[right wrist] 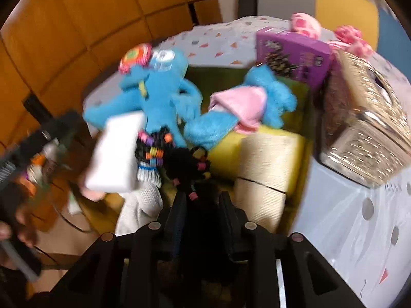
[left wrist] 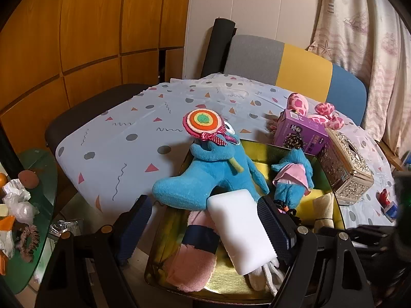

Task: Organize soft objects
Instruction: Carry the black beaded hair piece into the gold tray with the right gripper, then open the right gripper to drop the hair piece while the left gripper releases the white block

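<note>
A gold tray (left wrist: 226,277) on the table's near edge holds soft things: a big blue plush (left wrist: 210,174) with a rainbow lollipop, a small blue plush (left wrist: 292,177) in a pink skirt, a pink sock (left wrist: 192,261), a yellow sponge (right wrist: 267,159). My left gripper (left wrist: 205,220) is open; a white foam block (left wrist: 241,231) lies tilted between its fingers, over the tray. My right gripper (right wrist: 203,202) is shut on a black bundle of hair ties (right wrist: 185,164) with coloured beads, above the tray. The white block (right wrist: 115,154) also shows in the blurred right wrist view.
A purple box (left wrist: 300,133), a silver ornate tissue box (left wrist: 344,166) and a pink spotted plush (left wrist: 316,113) stand behind and right of the tray. The patterned tablecloth (left wrist: 123,141) spreads left. A green glass side table (left wrist: 28,205) with clutter is at far left. A chair (left wrist: 295,69) stands behind.
</note>
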The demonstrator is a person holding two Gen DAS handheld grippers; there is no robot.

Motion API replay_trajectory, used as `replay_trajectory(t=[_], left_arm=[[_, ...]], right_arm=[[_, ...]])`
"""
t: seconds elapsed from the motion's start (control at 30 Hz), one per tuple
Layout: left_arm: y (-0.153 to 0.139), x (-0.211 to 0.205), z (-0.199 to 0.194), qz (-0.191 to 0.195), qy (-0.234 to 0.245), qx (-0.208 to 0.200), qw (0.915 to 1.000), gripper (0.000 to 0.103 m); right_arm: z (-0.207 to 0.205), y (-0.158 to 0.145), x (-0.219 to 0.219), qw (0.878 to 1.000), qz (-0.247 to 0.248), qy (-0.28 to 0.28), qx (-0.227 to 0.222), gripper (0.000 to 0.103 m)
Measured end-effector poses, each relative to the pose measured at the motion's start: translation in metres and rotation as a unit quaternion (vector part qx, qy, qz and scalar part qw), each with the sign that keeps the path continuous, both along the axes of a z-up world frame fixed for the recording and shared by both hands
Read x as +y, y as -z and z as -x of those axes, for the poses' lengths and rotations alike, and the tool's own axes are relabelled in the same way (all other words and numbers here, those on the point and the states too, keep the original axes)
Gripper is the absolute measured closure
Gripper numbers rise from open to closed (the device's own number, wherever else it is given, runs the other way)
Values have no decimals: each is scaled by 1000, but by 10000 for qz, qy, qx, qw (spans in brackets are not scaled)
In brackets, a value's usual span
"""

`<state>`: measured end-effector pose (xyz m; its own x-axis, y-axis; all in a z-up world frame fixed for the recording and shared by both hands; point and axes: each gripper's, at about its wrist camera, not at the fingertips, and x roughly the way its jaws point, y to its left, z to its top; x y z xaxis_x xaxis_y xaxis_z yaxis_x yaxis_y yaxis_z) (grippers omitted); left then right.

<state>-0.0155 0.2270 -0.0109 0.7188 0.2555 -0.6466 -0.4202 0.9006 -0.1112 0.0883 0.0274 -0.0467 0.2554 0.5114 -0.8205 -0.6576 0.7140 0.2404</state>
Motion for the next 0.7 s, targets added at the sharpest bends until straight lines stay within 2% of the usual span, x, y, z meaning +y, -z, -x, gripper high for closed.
replay_trajectory(t=[0.13,0.27,0.47,0.7], left_arm=[[-3,-1,1,-41,6,-36,10000,18],[-3,-1,1,-32,1,-42,10000,18],[-5,-11,-2,-118,136,-22,9998,18],[-10,-23,-7,-215,263,-3,9994,18]], right_arm=[[-7,-21,-42,9980,-467,415,-39,72],[-10,-37,-87,9930,-552,1016,-234,71],[-19,-28,-132,9837,-493,1721,-165,71],[-22,-17,-173,9749,-319,2202,-82,71]])
